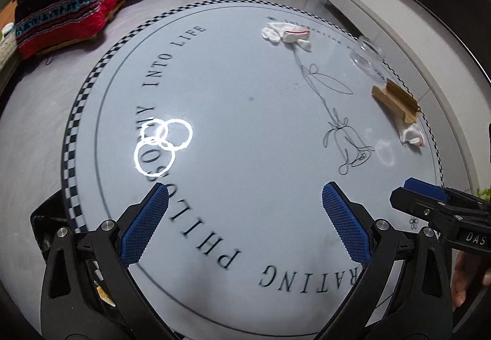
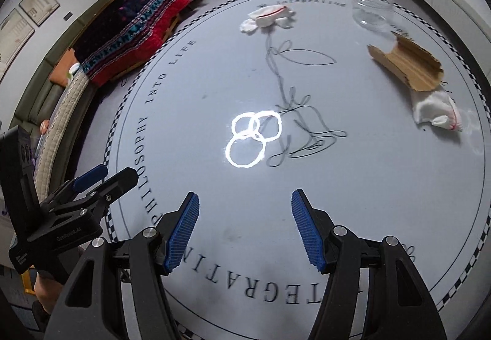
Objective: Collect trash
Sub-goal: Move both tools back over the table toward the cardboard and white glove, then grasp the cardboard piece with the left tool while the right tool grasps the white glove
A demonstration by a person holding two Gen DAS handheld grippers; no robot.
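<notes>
Round printed table (image 2: pixel 383 186) with trash scattered far right: cardboard scrap (image 2: pixel 408 63) overlapping glove (image 2: pixel 435 112), second glove (image 2: pixel 270 17) far off, jar (image 2: pixel 373 11); left gripper (image 1: pixel 245 226) and right gripper (image 2: pixel 245 229) near, gaping, empty, seemingly readied for picking.

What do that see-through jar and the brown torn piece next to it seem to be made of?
The jar looks like clear plastic, maybe glass: the table's print shows through its glossy wall. The brown piece looks like matte corrugated cardboard, with a ragged torn edge and ribbed lines.
</notes>
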